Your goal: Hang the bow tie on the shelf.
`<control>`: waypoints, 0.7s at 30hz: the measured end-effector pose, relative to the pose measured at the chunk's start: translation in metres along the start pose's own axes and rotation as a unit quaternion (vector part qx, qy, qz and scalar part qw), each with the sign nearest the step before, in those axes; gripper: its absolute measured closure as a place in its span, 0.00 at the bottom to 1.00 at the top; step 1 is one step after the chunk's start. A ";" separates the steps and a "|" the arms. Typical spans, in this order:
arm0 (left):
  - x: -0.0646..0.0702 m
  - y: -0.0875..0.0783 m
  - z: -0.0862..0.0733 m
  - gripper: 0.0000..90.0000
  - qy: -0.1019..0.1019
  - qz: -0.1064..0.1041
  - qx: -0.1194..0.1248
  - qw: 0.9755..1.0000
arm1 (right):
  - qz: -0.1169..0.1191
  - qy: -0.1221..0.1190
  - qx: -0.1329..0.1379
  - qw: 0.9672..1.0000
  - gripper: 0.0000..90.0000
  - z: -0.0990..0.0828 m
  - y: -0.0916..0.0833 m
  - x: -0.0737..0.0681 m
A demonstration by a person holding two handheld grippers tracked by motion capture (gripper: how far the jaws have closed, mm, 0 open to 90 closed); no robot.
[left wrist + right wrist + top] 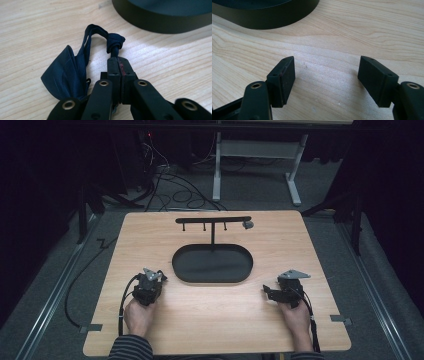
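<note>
A dark blue strip of cloth (66,72) with a knot at one end lies on the wooden table (200,320), left of the black oval tray (180,270). My left gripper (117,60) is shut on the cloth just below the knot, and the loose flap spreads to the jaws' left. In the high view the left gripper (159,276) sits near the tray's left end. My right gripper (327,72) stands open over bare wood, nothing between its jaws. From above, the right gripper (267,292) is off the tray's right end.
A black T-shaped stand (213,220) with small hooks rises from the back of the tray; a small grey thing (247,224) hangs at its right end. The tray's rim (160,23) lies just beyond the left jaws, and its rim (267,17) beyond the right jaws.
</note>
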State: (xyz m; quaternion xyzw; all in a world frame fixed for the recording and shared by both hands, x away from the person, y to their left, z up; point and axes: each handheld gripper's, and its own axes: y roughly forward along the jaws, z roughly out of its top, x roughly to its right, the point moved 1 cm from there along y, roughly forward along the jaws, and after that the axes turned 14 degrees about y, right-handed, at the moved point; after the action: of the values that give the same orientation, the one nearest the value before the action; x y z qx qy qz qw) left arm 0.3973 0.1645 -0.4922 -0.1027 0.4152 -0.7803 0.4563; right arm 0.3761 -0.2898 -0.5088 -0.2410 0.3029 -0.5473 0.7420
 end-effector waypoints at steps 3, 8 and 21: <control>-0.003 -0.006 0.000 0.99 -0.011 -0.007 0.018 1.000 | 0.000 0.000 0.000 1.000 0.35 0.000 0.000 0.000; -0.007 -0.017 0.001 1.00 -0.027 -0.016 0.045 0.998 | 0.000 0.000 0.000 1.000 0.35 0.000 0.000 0.000; -0.015 -0.048 0.012 1.00 -0.045 -0.031 0.112 0.992 | -0.001 0.000 0.000 1.000 0.35 0.000 0.000 0.000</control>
State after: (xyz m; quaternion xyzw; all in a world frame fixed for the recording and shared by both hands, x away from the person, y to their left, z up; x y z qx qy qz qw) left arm 0.3822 0.1809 -0.4460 -0.0985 0.3014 -0.8300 0.4588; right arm 0.3760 -0.2896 -0.5089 -0.2415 0.3028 -0.5476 0.7417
